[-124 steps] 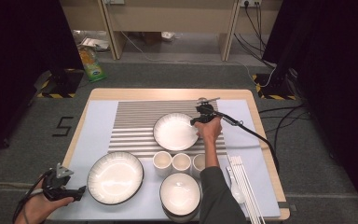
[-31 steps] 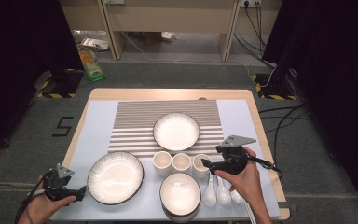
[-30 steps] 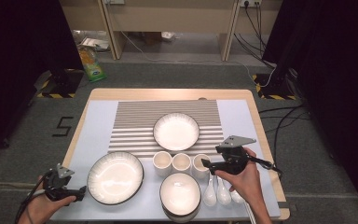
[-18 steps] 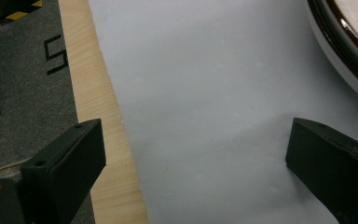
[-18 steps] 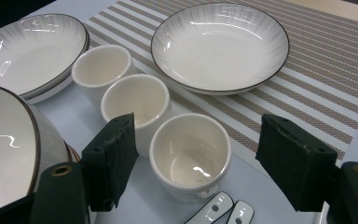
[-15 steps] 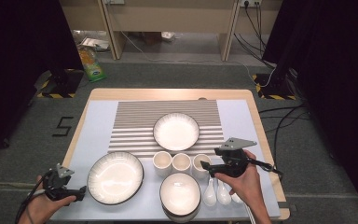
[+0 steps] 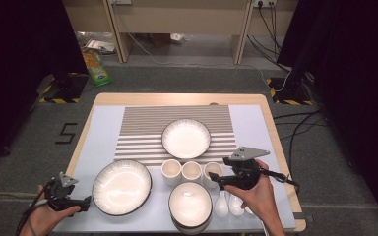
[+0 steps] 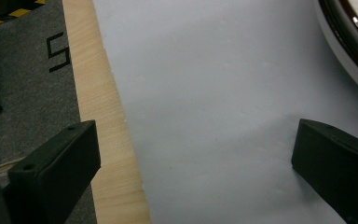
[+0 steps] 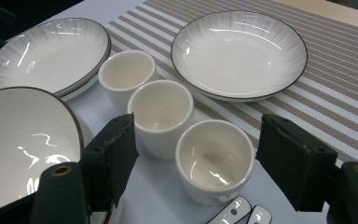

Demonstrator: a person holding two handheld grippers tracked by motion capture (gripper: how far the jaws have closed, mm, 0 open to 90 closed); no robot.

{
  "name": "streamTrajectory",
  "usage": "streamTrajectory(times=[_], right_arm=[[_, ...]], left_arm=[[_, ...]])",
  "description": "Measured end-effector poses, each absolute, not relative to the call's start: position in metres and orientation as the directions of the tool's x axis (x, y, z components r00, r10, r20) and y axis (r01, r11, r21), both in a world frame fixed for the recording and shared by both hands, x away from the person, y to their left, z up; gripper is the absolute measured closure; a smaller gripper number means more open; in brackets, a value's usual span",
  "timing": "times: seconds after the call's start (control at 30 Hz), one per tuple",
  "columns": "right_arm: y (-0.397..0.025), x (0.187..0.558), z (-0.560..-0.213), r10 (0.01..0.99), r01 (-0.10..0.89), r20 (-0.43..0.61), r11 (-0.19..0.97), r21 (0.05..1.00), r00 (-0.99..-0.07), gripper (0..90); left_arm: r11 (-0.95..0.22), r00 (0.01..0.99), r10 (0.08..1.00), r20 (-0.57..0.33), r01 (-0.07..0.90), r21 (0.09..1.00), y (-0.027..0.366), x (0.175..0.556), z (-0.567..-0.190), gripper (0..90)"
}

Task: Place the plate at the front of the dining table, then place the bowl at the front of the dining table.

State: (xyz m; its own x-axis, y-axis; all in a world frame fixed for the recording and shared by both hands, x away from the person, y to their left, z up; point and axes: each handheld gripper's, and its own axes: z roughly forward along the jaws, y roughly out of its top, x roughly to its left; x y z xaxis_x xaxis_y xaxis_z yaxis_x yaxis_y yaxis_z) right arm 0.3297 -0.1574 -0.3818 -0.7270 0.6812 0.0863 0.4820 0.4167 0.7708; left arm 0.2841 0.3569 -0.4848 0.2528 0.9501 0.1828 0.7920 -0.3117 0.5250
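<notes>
Claws [image 7: 215, 178] over blue mat [image 7: 96, 132], wood table [image 7: 177, 99].

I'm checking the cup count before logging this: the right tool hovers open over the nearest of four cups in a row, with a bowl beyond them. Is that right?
Not quite: the row has three cups, not four, as the right gripper view shows. The right tool does hover open over the nearest cup, with a bowl beyond the row.

High view: overhead, facing forward and down on the tabletop [image 7: 187, 100]. Right gripper view: close, low, facing the cups [image 9: 214, 158], shared with the high view. Left gripper view: close over the tabletop's edge.
</notes>
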Motion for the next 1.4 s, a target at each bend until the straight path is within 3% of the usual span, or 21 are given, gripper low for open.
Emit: streamTrajectory(times=[1.4], right_arm=[[-0.12,0.312,-0.381,0.564,0.425,0.097,0.486,0.764,-0.82,28.8]], left_arm=[[-0.308,0.247,0.951,0.184,0.794,0.523,0.356,0.284,-0.485,0.1]])
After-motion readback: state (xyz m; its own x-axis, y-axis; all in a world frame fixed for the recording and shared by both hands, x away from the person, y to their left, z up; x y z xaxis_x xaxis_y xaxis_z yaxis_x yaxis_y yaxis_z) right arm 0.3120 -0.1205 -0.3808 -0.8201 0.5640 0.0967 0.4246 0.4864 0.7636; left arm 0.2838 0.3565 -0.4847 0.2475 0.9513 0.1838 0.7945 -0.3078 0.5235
